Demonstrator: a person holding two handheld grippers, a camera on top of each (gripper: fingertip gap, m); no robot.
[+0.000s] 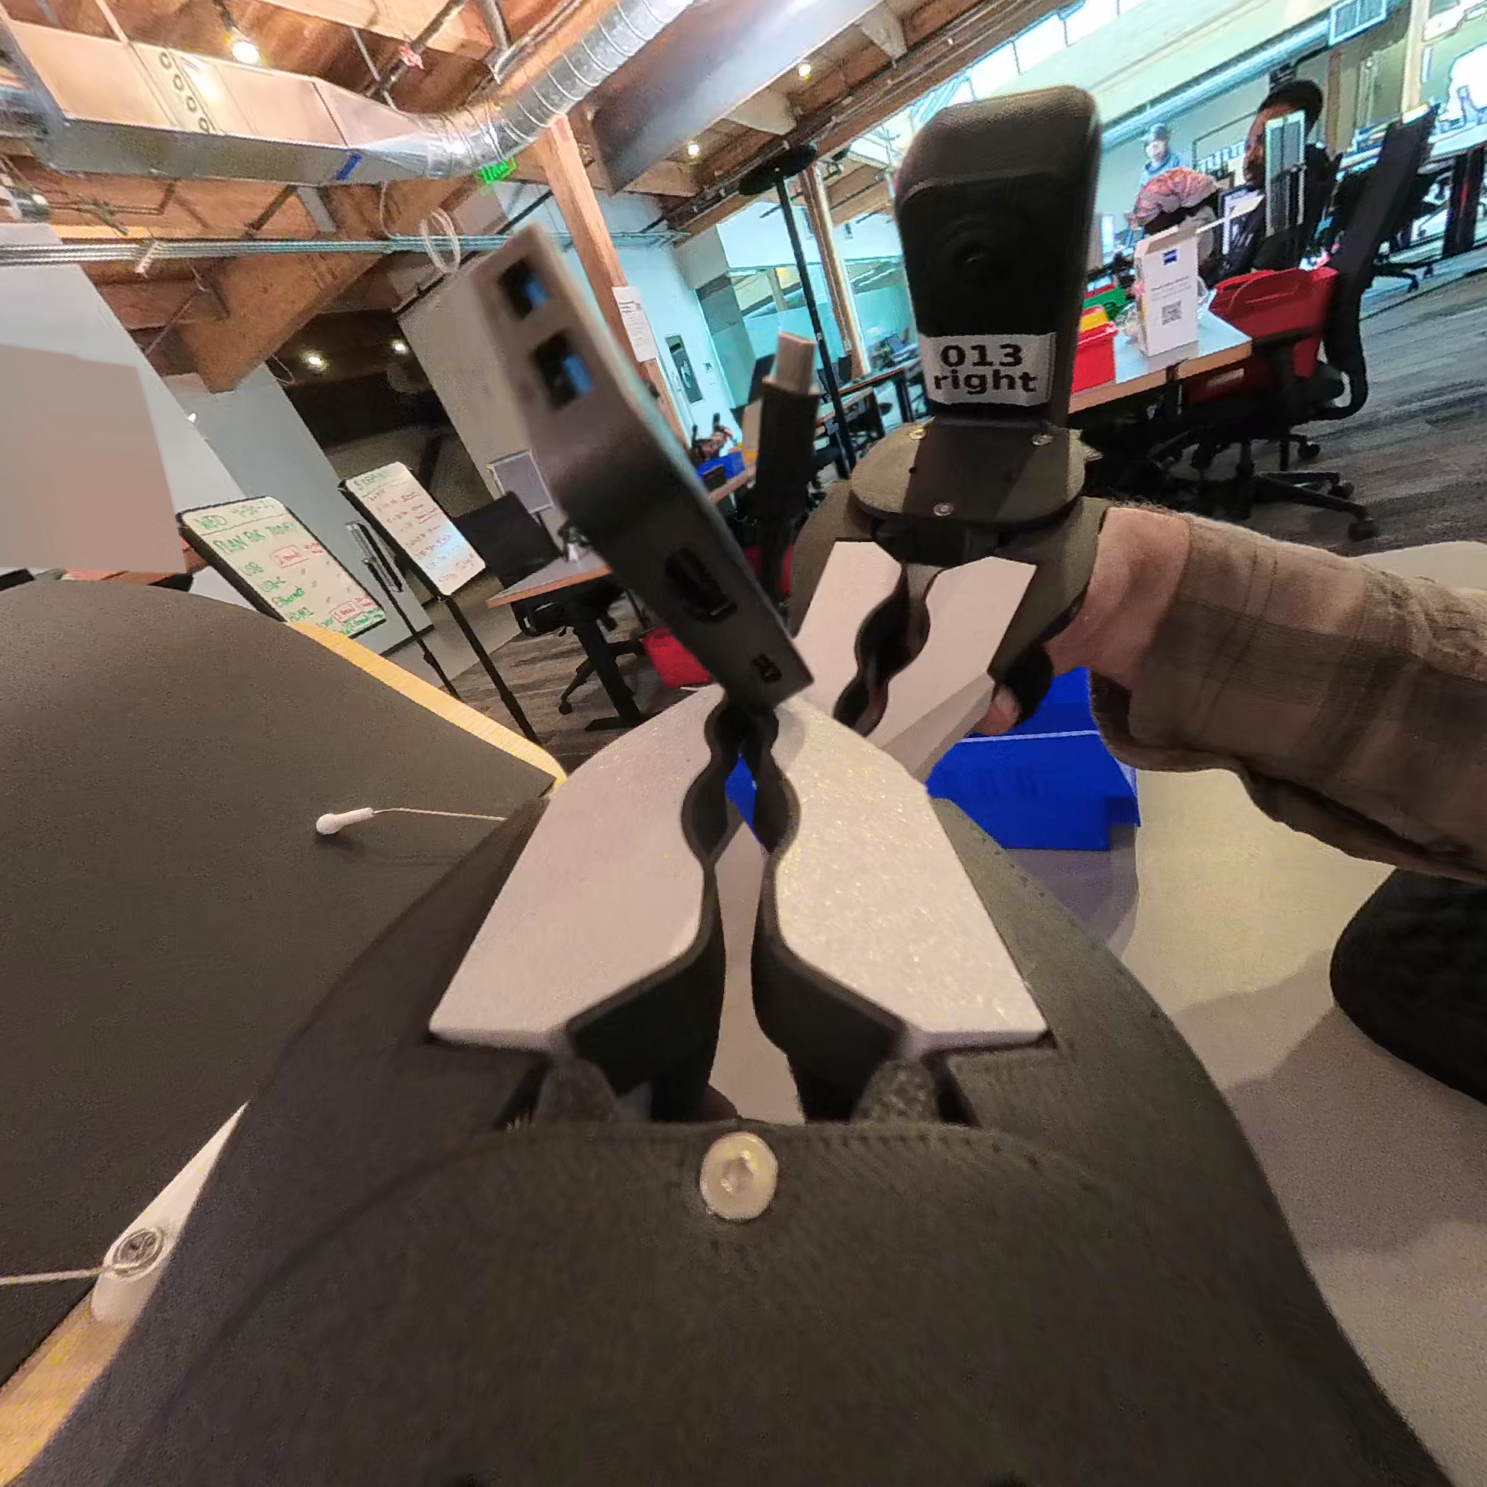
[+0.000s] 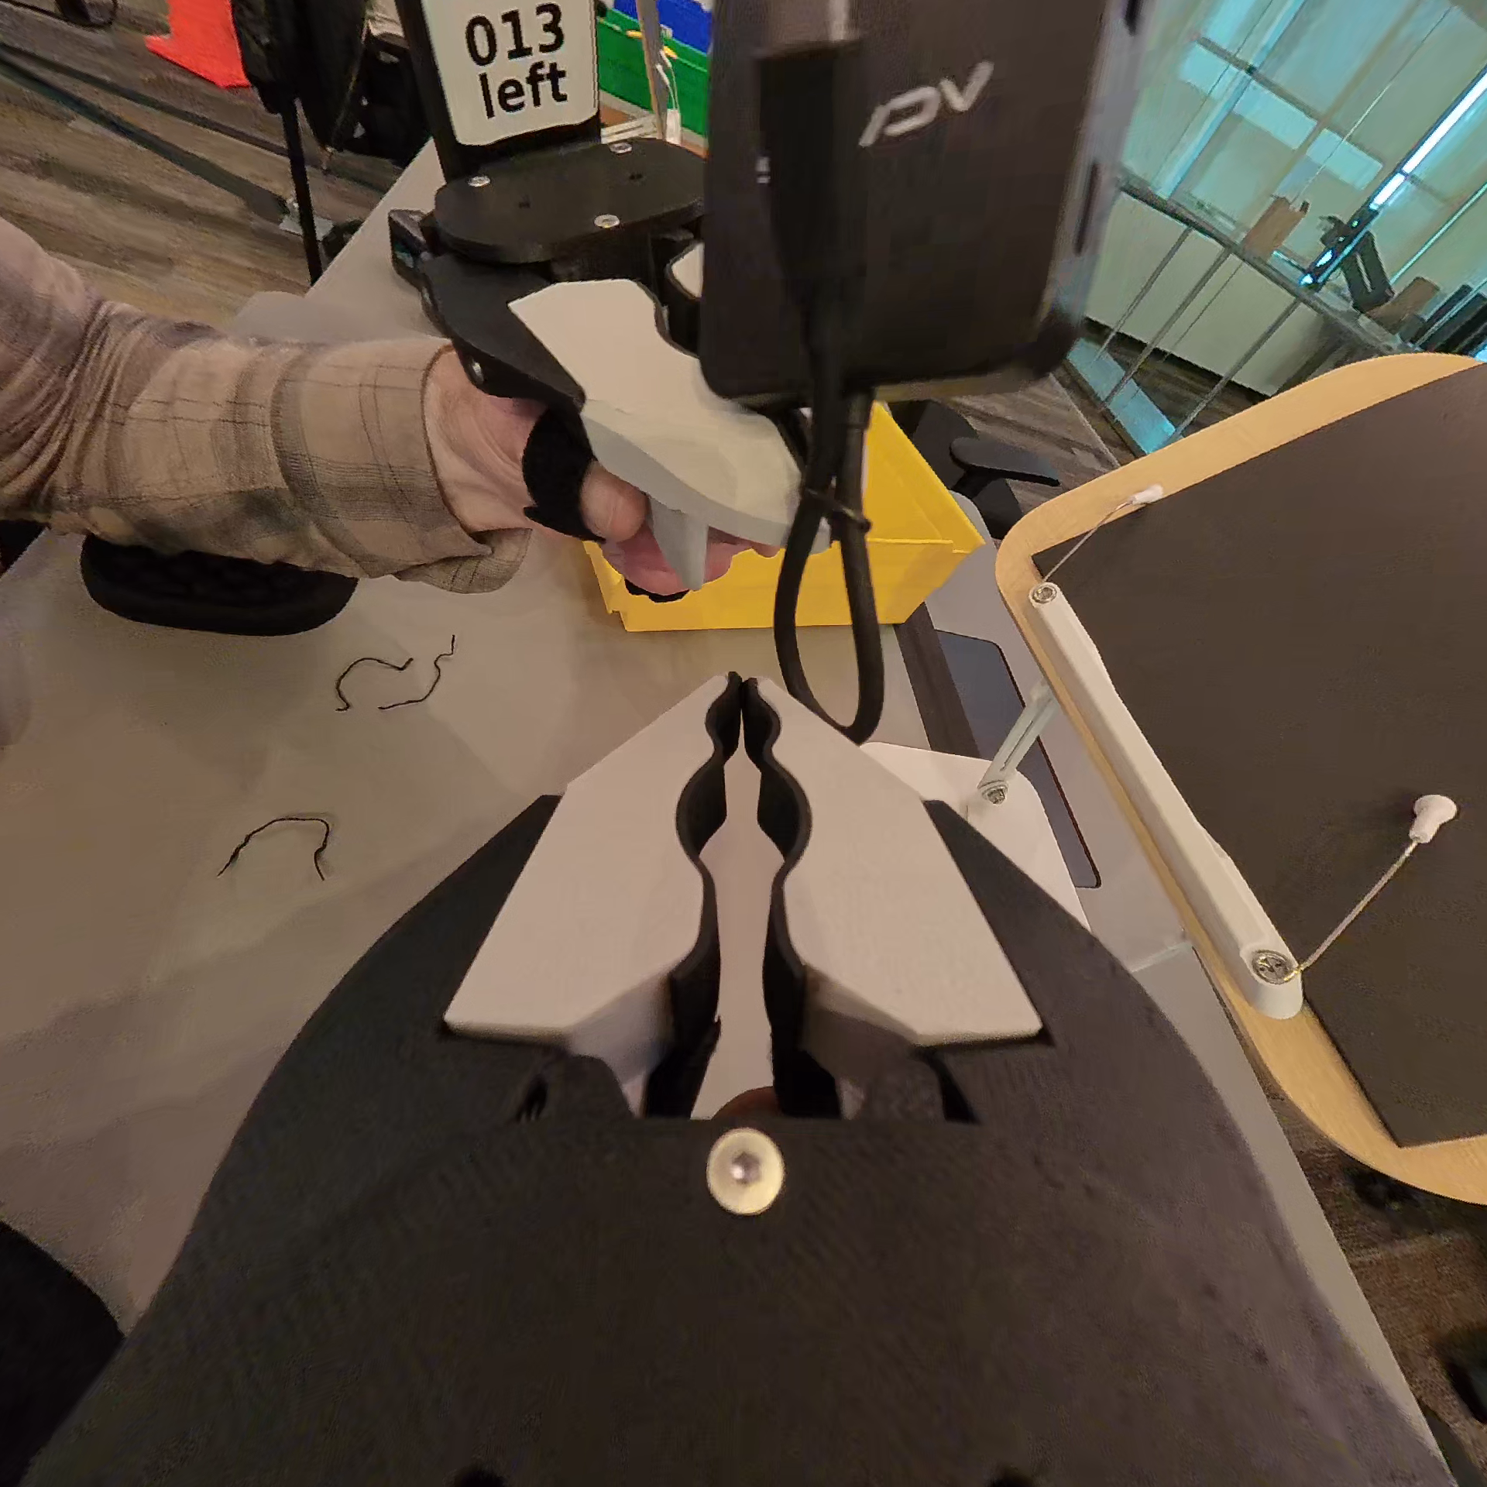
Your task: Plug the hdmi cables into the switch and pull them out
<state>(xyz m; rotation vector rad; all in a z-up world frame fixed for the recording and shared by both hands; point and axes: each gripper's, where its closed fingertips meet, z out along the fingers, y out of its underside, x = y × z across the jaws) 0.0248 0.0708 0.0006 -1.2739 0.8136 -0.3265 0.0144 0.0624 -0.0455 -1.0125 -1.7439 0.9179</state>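
Pinching the black switch by its lower corner, left gripper lifts it w/ jaws narrow, while right gripper sits nearly closed, holding nothing, HDMI cable dangling beside.

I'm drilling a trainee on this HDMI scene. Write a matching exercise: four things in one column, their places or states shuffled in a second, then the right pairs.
Things
1. switch
2. HDMI plug
3. yellow bin
4. black wire scraps

Places or states
A. lying loose on the grey table
B. clamped in the left claw
C. unplugged, in the air beside the switch
D. standing on the table, behind the hanging cable

Pairs: 1-B, 2-C, 3-D, 4-A
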